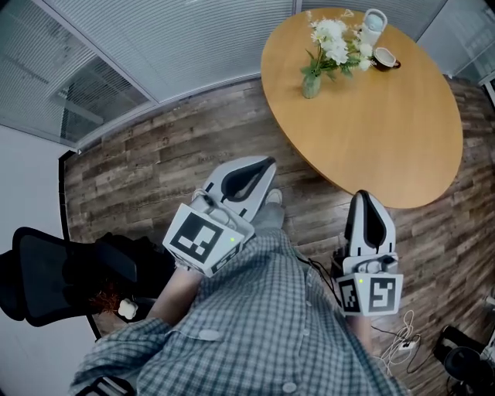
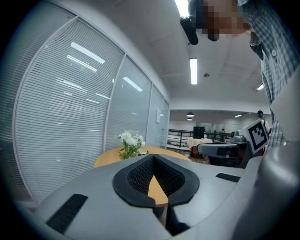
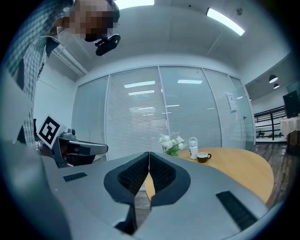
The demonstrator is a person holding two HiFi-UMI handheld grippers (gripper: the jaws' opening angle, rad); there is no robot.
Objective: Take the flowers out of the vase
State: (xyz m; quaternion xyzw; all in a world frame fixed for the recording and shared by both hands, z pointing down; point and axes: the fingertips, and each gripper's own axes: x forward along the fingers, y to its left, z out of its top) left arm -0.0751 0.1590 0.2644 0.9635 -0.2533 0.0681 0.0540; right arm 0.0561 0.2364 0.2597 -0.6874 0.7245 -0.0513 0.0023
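Note:
White flowers (image 1: 332,42) stand in a small green glass vase (image 1: 312,83) at the far side of a round wooden table (image 1: 387,131). Both grippers are held over the wooden floor, short of the table's near edge and well apart from the vase. My left gripper (image 1: 267,166) is shut with nothing between its jaws. My right gripper (image 1: 363,197) is also shut and empty. The left gripper view shows the flowers (image 2: 130,139) small and far beyond the shut tips (image 2: 153,157). In the right gripper view the flowers (image 3: 172,140) stand just right of the shut tips (image 3: 149,153).
A white bottle (image 1: 373,23) and a coffee cup on a saucer (image 1: 384,58) stand beside the vase. A black office chair (image 1: 46,278) is at the left. Cables (image 1: 402,344) lie on the floor at the right. Glass walls with blinds (image 1: 155,46) run behind the table.

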